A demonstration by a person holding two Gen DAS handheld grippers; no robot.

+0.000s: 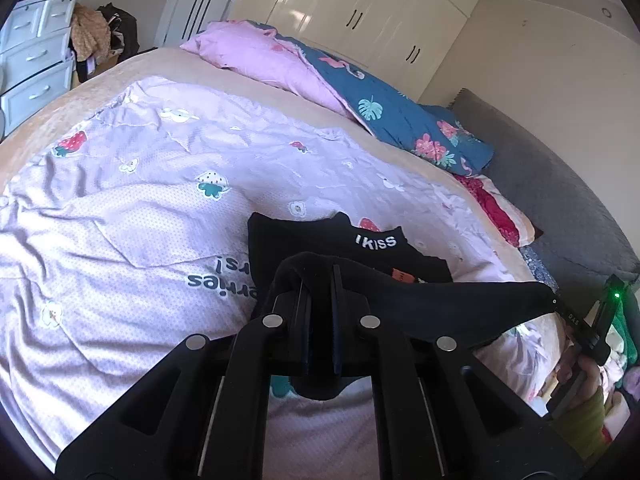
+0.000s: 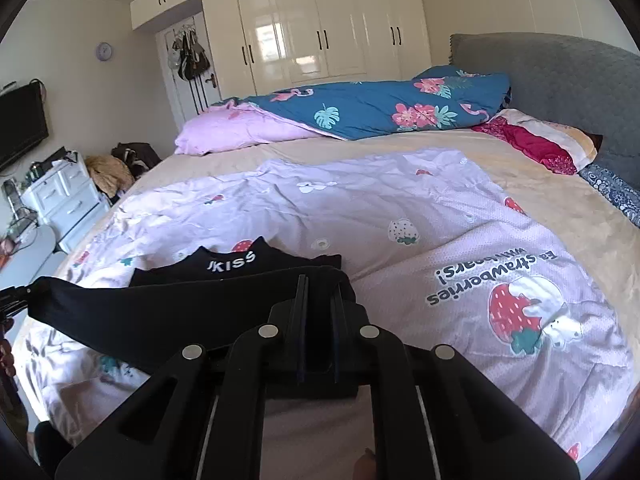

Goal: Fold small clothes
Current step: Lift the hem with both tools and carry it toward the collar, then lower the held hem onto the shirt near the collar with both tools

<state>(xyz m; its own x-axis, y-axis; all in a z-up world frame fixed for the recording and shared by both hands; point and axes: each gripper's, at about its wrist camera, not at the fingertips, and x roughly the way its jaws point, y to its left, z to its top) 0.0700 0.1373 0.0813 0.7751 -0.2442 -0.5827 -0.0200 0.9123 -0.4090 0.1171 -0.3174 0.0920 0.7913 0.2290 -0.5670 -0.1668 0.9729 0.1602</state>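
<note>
A small black garment (image 1: 420, 304) with white "KISS" lettering lies on a lilac strawberry quilt (image 1: 140, 200). Its near edge is lifted and stretched between my two grippers. My left gripper (image 1: 320, 280) is shut on one corner of the black cloth. My right gripper (image 2: 320, 288) is shut on the other corner, with the black garment (image 2: 160, 312) stretching off to the left. The far part with the lettering (image 2: 234, 262) rests flat on the quilt (image 2: 400, 220). The right gripper's body (image 1: 592, 328) shows at the right edge of the left wrist view.
The quilt covers a beige bed (image 2: 540, 184). A rolled blue floral and pink duvet (image 2: 360, 108) and a red patterned pillow (image 2: 532, 140) lie at the far side by the grey headboard (image 2: 560, 80). White drawers (image 2: 68, 200) stand left of the bed.
</note>
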